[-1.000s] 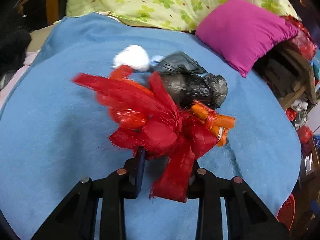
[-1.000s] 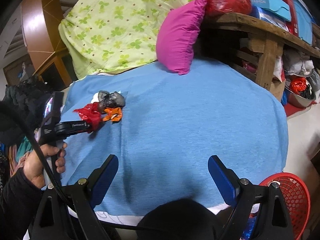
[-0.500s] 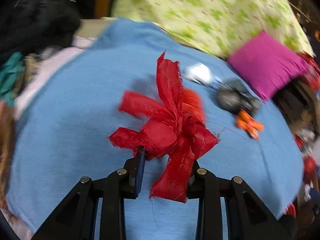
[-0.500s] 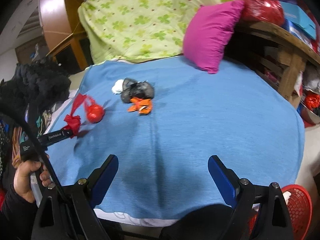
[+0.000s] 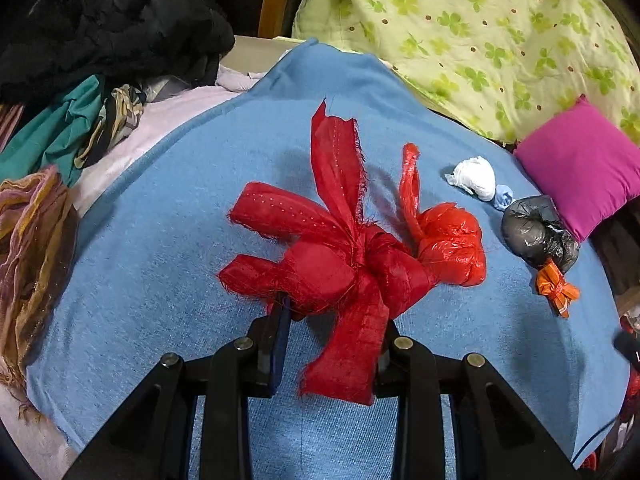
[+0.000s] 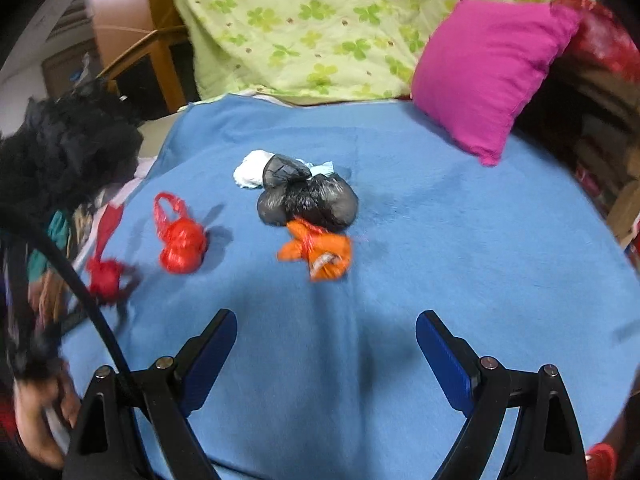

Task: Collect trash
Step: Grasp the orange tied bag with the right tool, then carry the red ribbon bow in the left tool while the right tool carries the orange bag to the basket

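Observation:
My left gripper (image 5: 332,320) is shut on a frayed red ribbon bow (image 5: 340,264) and holds it above the blue blanket (image 5: 160,260); the bow also shows at the left of the right wrist view (image 6: 105,276). A knotted red plastic bag (image 5: 452,248) (image 6: 180,242) lies on the blanket behind it. Further right lie a white wad (image 5: 474,178) (image 6: 250,170), a small light-blue wad (image 5: 503,197), a black bag (image 5: 536,236) (image 6: 308,198) and an orange bag (image 5: 556,288) (image 6: 316,250). My right gripper (image 6: 326,354) is open and empty, near the orange bag.
A magenta pillow (image 5: 580,168) (image 6: 488,72) and a green flowered quilt (image 5: 460,32) lie at the back. Dark and coloured clothes (image 5: 80,80) are piled at the blanket's left edge. A red basket rim (image 6: 600,456) shows at the bottom right.
My left gripper has pulled the red bow leftward, away from the pile. The red plastic bag now lies apart from the black bag. My right gripper has moved in toward the pile, still open.

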